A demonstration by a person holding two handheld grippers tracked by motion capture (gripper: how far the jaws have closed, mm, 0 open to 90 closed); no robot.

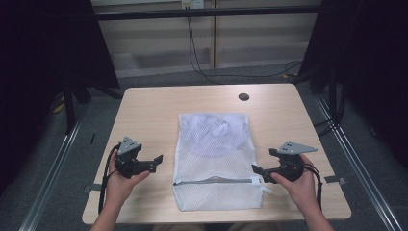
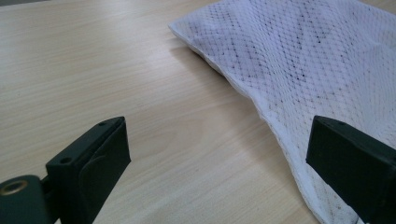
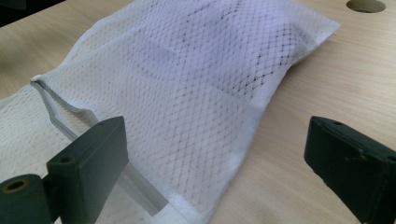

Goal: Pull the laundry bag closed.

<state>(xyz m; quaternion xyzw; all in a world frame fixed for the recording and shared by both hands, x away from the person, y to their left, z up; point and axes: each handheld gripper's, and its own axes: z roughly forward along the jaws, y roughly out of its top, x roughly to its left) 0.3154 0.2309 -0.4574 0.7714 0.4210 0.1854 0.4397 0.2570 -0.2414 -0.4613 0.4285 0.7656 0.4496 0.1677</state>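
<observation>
Holding both grippers near the surface's front edge, we flank the white mesh bag. Left gripper and right gripper fingers gape wide, gripping nothing.

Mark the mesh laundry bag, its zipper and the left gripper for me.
mesh laundry bag (image 1: 214,144): high view, middle of the white netting.
zipper (image 1: 214,181): high view, grey zip line near the bag's near end.
left gripper (image 1: 159,159): high view, midway between its open jaw tips.
</observation>
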